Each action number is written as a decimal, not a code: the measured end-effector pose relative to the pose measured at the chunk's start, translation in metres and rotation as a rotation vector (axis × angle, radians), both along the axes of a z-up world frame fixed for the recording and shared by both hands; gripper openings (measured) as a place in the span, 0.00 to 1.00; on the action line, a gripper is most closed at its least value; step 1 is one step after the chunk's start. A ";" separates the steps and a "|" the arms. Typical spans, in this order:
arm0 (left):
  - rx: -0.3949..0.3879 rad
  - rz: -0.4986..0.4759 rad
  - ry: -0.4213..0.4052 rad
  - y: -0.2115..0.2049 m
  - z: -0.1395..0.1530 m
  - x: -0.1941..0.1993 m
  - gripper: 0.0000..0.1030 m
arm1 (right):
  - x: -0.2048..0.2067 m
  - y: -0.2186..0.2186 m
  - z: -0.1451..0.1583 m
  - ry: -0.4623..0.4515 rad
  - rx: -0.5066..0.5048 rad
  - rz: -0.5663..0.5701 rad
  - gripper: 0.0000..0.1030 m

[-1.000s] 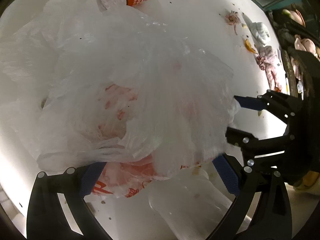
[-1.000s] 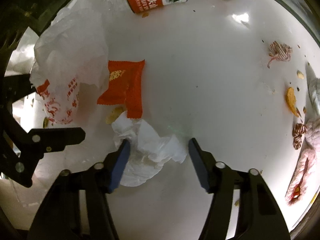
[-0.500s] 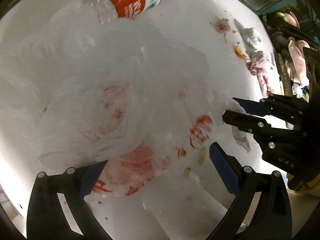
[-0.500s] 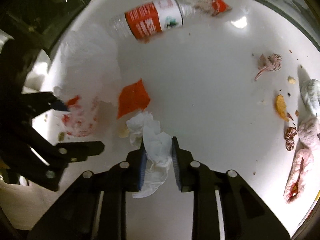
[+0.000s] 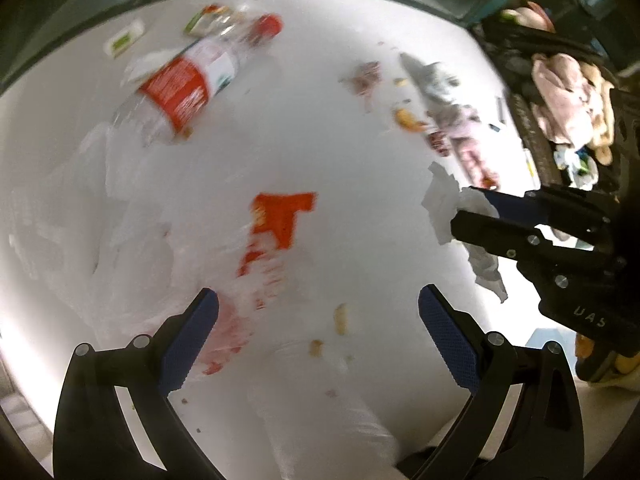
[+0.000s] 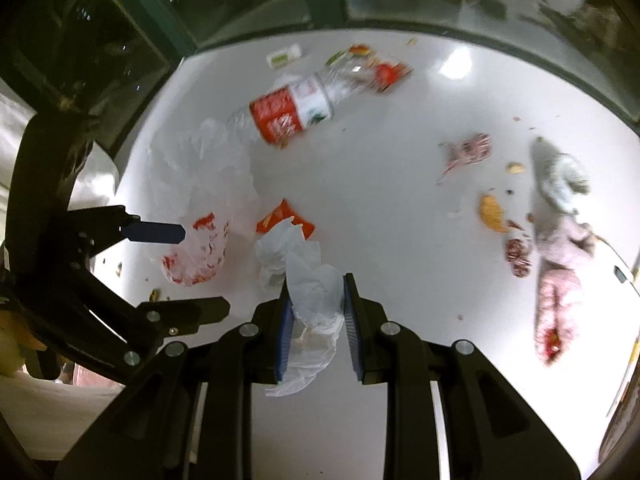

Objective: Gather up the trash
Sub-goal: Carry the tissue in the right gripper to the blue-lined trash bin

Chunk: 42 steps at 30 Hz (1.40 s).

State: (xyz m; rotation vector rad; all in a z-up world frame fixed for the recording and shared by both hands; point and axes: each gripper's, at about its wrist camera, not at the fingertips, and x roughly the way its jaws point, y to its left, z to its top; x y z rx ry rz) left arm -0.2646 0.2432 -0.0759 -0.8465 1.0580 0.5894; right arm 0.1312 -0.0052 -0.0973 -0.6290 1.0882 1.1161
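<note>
A: The crumpled white tissue (image 6: 312, 300) is sitting clamped between the right gripper (image 6: 316, 320) pads, with loose ends sticking out above and hanging below them. It is hanging over the white table (image 6: 380, 208), near the orange wrapper (image 6: 286, 220).

B: And the left gripper (image 5: 316, 332)?

A: Its fingers are standing wide apart. The thin plastic bag (image 6: 208, 200) is lying around its left pad, though blur is keeping me from saying whether that pad is pressing it. Nothing is being squeezed between the two pads.

B: So which step is this?

A: I judge it as the carry: the tissue is picked up and is heading for the bag. The next move calls for the bag's mouth to be open and under the tissue before the right jaws part; the film is limp, so a miss seems likely.

B: What is differing from a second ago?

A: Then the right fingers were spread on either side of the tissue as it lay on the table; they have just been closing, and now it is pinched and lifted. Both views are showing more of the table, so both hands have risen. The bag was filling the left view; now it is lying low at the left, uncovering the wrapper.

B: Other trash?

A: The red-labelled bottle (image 6: 296, 112) is lying farther back, and the chip (image 6: 492, 212) and scraps are waiting well to the right.
</note>
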 end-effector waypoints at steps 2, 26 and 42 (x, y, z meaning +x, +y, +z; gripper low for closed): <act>0.019 -0.019 -0.012 -0.005 0.011 0.010 0.94 | -0.014 0.000 0.006 -0.007 0.022 -0.024 0.23; 0.067 -0.315 -0.080 -0.100 0.056 0.141 0.94 | -0.097 0.053 0.062 -0.007 0.149 -0.327 0.23; 0.067 -0.622 -0.120 -0.190 0.064 0.249 0.94 | -0.064 -0.081 0.085 -0.031 0.182 -0.596 0.23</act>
